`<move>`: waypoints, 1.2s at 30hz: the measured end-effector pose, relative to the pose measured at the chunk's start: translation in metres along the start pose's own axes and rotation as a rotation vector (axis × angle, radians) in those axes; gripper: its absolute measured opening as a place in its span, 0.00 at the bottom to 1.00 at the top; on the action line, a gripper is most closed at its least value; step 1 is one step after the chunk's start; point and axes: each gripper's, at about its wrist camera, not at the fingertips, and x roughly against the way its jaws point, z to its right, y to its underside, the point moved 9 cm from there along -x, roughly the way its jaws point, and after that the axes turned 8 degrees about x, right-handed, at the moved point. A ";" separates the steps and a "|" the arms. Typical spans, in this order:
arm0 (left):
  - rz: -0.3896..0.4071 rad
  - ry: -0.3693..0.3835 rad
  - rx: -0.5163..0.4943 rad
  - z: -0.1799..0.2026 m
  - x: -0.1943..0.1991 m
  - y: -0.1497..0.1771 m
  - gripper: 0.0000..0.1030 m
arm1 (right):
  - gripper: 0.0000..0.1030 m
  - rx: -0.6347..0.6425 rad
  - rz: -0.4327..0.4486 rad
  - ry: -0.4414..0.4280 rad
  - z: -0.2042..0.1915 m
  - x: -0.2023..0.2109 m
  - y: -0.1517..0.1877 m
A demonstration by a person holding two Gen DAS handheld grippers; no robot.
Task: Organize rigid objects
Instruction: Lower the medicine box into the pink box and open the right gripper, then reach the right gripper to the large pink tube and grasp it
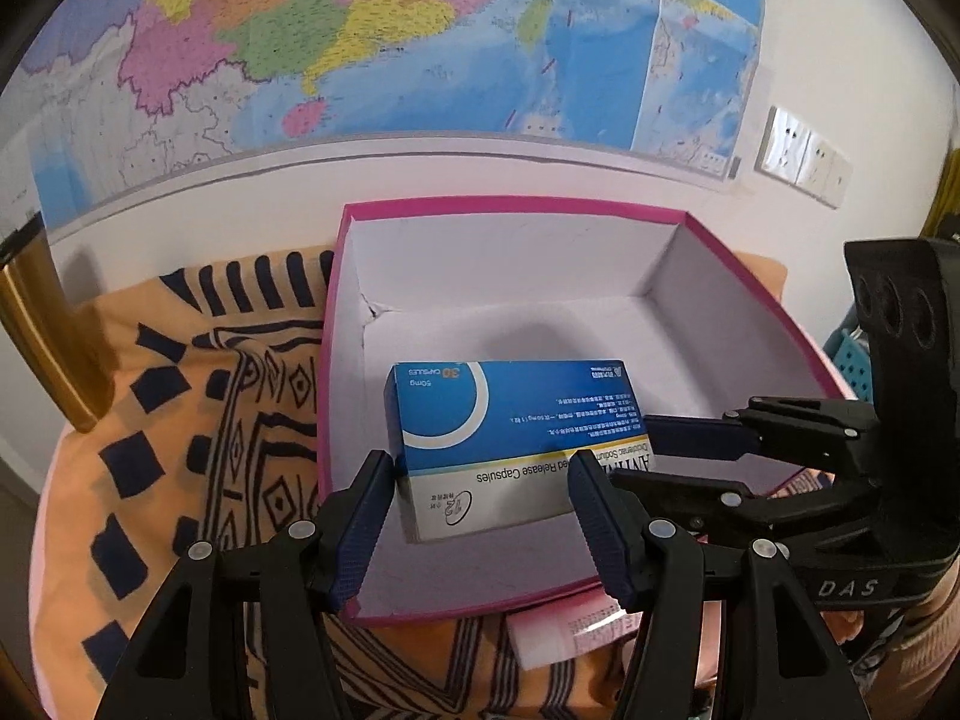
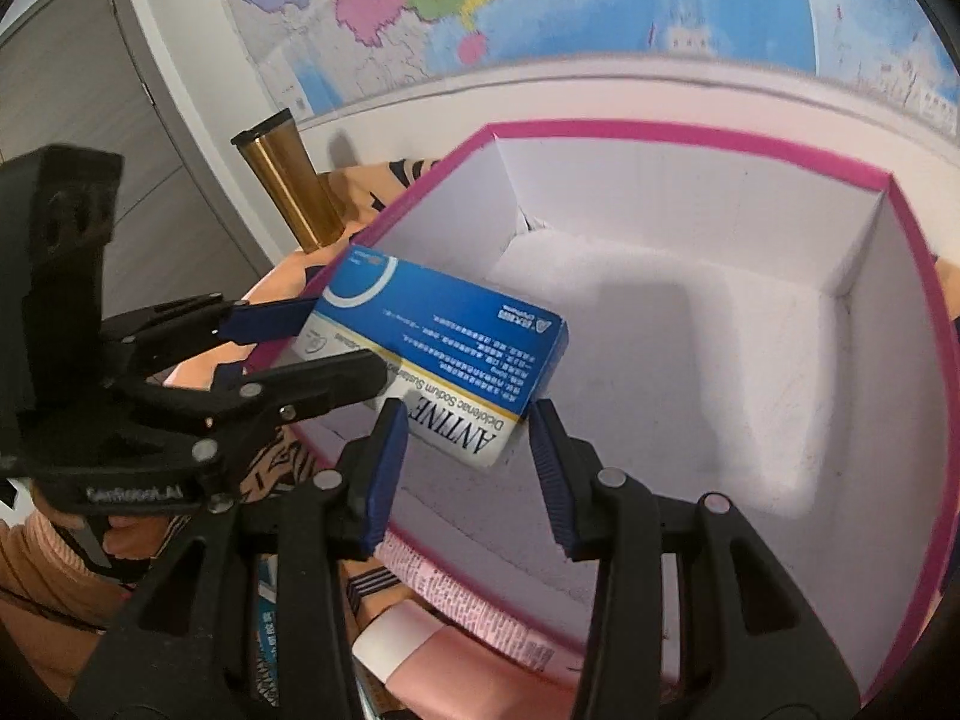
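Observation:
A blue and white medicine box (image 1: 510, 438) sits over the near left part of an open pink box with white walls (image 1: 516, 258). My left gripper (image 1: 480, 510) has its jaws on either side of the medicine box's near end, seemingly touching it. My right gripper (image 2: 468, 456) comes in from the right with its jaws spread around the same box (image 2: 444, 354), with small gaps at the pads. In the left wrist view the right gripper (image 1: 690, 456) shows at the box's right end. In the right wrist view the left gripper (image 2: 312, 348) shows at its left end.
The pink box (image 2: 690, 144) rests on an orange patterned cloth (image 1: 180, 420). A pink and white tube (image 2: 432, 654) lies just in front of the box. A gold cylinder (image 2: 288, 180) stands at the back left. A map covers the wall behind.

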 end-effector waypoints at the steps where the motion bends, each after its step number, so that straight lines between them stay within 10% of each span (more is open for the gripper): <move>1: 0.004 -0.009 -0.005 0.000 0.000 0.000 0.59 | 0.44 -0.008 -0.006 -0.007 0.002 -0.002 0.000; 9: 0.088 -0.046 0.004 -0.005 0.020 -0.003 0.60 | 0.44 -0.026 0.011 -0.012 0.001 0.004 0.002; 15: 0.177 0.074 -0.012 0.010 0.059 0.014 0.68 | 0.49 0.041 0.130 0.051 -0.015 0.058 0.004; 36: -0.100 0.236 -0.016 0.062 0.016 0.119 0.67 | 0.57 -0.290 0.024 0.232 0.059 0.111 0.154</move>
